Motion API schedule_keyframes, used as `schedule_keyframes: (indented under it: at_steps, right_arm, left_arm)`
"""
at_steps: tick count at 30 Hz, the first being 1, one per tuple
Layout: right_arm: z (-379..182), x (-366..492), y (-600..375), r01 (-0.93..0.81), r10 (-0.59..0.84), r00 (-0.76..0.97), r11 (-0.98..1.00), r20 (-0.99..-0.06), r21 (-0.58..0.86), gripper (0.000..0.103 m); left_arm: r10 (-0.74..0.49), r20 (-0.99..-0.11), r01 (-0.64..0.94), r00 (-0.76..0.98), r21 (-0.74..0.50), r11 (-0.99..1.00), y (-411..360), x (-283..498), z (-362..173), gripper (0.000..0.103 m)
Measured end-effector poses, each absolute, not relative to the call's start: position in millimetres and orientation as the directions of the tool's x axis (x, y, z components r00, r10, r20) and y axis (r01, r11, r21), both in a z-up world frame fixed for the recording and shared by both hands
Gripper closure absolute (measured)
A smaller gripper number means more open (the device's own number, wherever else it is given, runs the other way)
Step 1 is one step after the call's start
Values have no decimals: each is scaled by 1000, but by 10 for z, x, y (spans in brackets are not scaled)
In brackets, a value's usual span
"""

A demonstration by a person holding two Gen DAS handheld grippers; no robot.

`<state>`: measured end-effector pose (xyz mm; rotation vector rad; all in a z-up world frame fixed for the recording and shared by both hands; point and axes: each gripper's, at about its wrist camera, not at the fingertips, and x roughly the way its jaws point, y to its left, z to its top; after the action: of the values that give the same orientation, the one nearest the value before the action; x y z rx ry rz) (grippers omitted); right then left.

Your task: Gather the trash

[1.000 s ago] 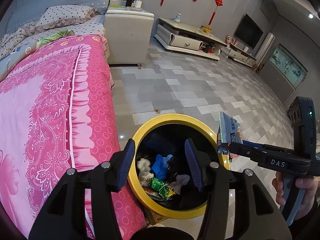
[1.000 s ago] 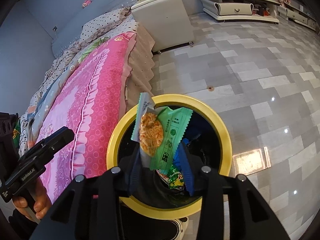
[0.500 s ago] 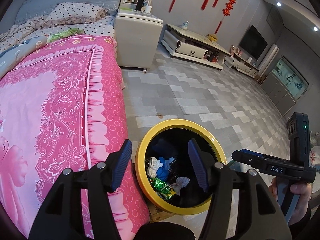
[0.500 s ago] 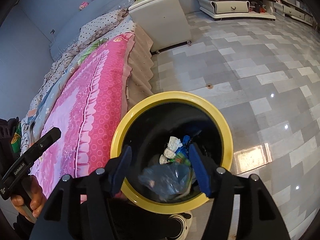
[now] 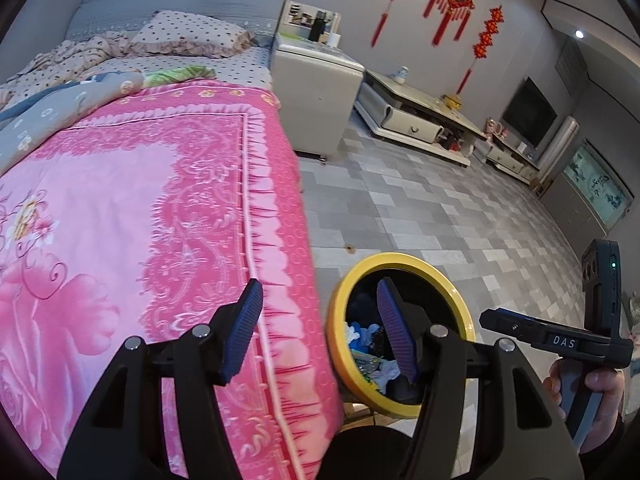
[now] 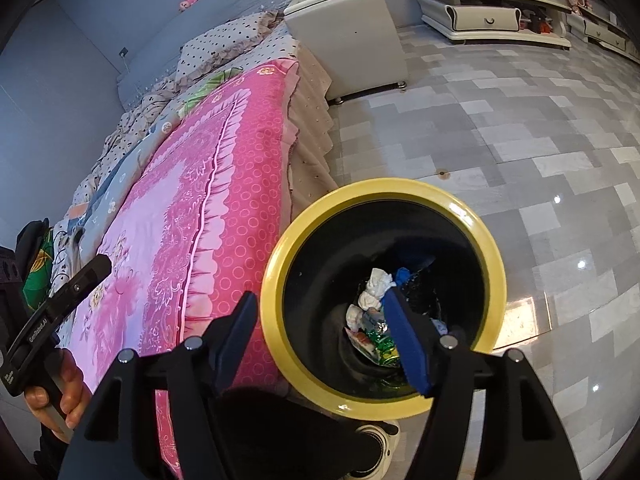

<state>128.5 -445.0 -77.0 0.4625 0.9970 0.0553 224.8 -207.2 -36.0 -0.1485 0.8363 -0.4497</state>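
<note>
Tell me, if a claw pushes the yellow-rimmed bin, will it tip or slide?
The bin looks like light plastic on glossy tiles, so it would probably slide. It holds only a little light trash, so a push at the rim might tip it.

Left cam looks along my fingers, angled down over the pink bedspread (image 5: 140, 220) edge, room behind it; bin (image 5: 400, 260) low right, near. Right cam tilts steeper, almost over the bin (image 6: 276, 280) mouth, close. Shared: bin, bedspread (image 6: 180, 220), nightstand (image 5: 316, 92), tiled floor (image 6: 520, 120). Each view catches the other hand's gripper at its edge.
</note>
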Motion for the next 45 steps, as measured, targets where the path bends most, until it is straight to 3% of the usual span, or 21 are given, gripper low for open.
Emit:
schedule_keyframes:
  at_steps: [10,15,25,28,33,38,45]
  right_arm:
    - [-647,1459,-3804,52,312,527,916,-791,397,40]
    - [-585,1592,-3337,-25,348,510,920,-787,391,38]
    - [-502,1840,-2513,-72,327,549,935,-769,346,9]
    - [-500,1887,-2379,-38,278,584,948,-763,317,8]
    - [-437,1875,-2219,7,183,697,965,-693,262,8]
    - [-368,1759,-2024,42,71,815,983,-574,181,8]
    - [-421,1503,-1764,101,-71,918,993,-390,56,8]
  left_arm:
    - [-352,-662,217,661,-281,935,-1262,2092,-239,46]
    - [-289,-654,151,699,-261,953,-806,1991,-221,41]
    - [-162,-594,13,788,-247,969,45,1786,-199,23]
    - [-122,-551,-6,826,-225,974,176,1712,-160,17]
    - [-66,-498,-46,864,-210,977,292,1597,-144,10]
    - [20,-423,-97,906,-163,982,326,1446,-146,9]
    - [36,-372,-103,928,-161,982,385,1321,-165,8]
